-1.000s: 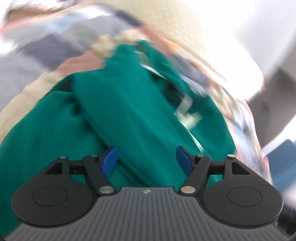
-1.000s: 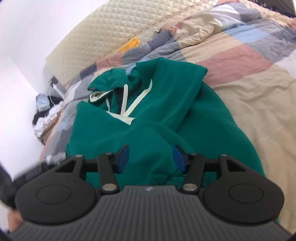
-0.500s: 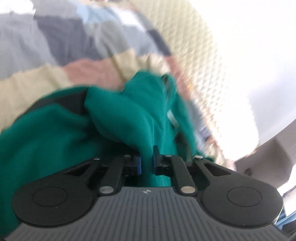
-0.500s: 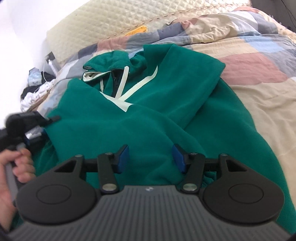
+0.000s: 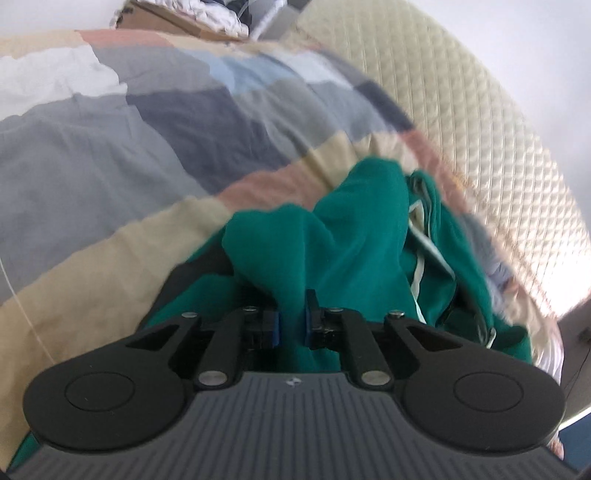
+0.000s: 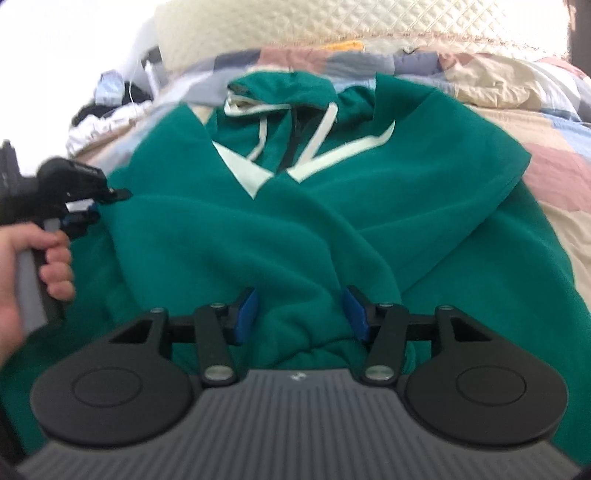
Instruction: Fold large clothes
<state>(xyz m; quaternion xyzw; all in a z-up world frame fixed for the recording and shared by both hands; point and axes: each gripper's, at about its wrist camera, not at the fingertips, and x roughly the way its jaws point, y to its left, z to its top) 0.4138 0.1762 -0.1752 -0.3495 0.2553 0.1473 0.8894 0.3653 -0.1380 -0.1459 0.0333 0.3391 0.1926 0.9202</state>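
Note:
A green hoodie [image 6: 295,221] with white drawstrings and trim lies front up on the bed, its sleeves folded across the chest. My left gripper [image 5: 291,325] pinches a bunched fold of the hoodie [image 5: 351,229] at its left side; the blue pads press on the cloth, though the jaws are opening slightly. The right wrist view shows that left gripper [image 6: 79,214] held by a hand [image 6: 48,258] at the hoodie's left edge. My right gripper [image 6: 300,314] hovers open over the lower part, with a ridge of green cloth between its pads but not pinched.
A patchwork quilt [image 5: 110,147] in beige, pink, grey and blue covers the bed [image 6: 554,155]. A cream quilted headboard [image 6: 369,18] stands behind the hood. A pile of clothes [image 6: 103,118] sits off the bed's far left corner. A yellow item [image 6: 347,46] lies by the headboard.
My left gripper went from wide open to shut on a fold of the hoodie at its left side. My right gripper moved closer over the lower part and rolled, staying open.

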